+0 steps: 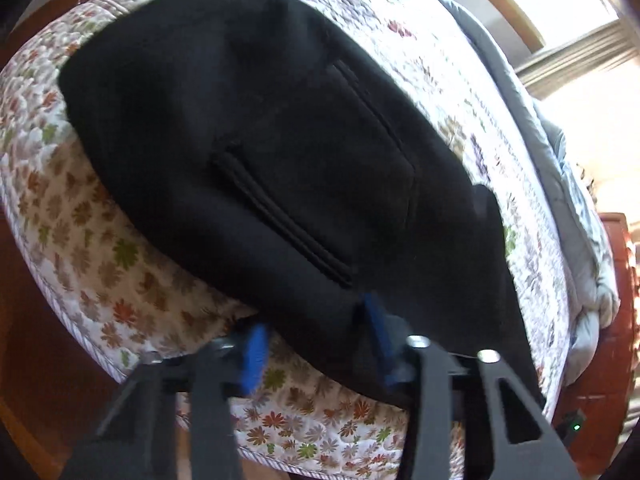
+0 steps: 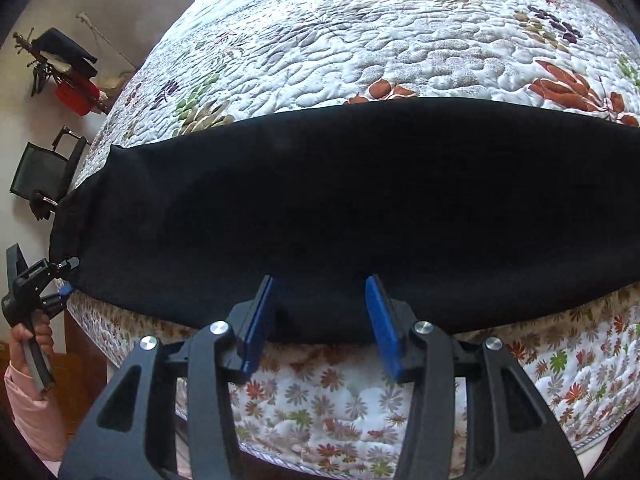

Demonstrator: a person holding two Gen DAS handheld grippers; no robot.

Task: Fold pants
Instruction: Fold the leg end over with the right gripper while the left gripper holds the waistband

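Black pants [image 1: 260, 140] lie flat on a floral quilted bed [image 1: 100, 248], waist end with pockets toward the left gripper. My left gripper [image 1: 316, 320] is open, its blue pads [image 1: 256, 356] on either side of the pants' near edge at the bed's side. In the right wrist view the pants [image 2: 340, 200] stretch across as a long black band. My right gripper [image 2: 324, 284] is open, its blue pads [image 2: 380, 320] at the near edge of the cloth. The left gripper [image 2: 60, 280] shows at the pants' left end, held by a hand.
The quilt [image 2: 360, 40] drapes over the bed's side. A grey blanket [image 1: 580, 240] lies along the far side. A black chair [image 2: 44, 172] and a stand with clothes [image 2: 68, 72] are by the wall. Wooden floor [image 1: 36, 380] lies below.
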